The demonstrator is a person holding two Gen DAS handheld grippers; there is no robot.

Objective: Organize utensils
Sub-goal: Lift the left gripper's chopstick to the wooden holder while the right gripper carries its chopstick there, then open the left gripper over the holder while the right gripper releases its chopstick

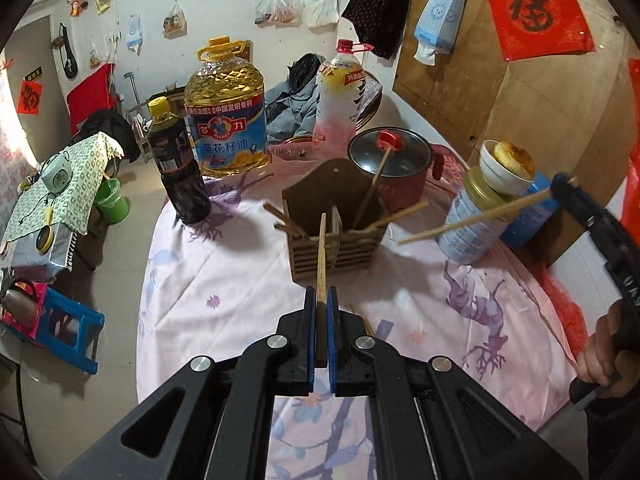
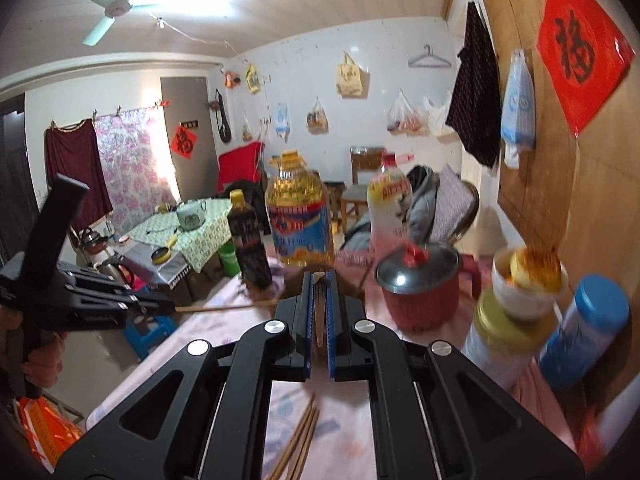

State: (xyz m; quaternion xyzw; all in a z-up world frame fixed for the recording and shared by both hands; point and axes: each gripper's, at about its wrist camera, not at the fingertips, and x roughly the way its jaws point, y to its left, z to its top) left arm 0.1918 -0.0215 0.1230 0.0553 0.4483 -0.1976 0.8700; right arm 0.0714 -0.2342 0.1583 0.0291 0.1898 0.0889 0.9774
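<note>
Two grippers, left [image 1: 320,300] and right [image 2: 319,280], each clamp one chopstick [image 1: 321,256] above the holder [image 1: 336,236] (several sticks inside).

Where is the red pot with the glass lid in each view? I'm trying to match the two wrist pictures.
Left wrist view: the red pot stands upper centre-right, just behind the wooden chopstick holder.
Right wrist view: the red pot is right of centre, blurred.
Shared landmark: the big yellow oil bottle, left of the pot in both.
</note>
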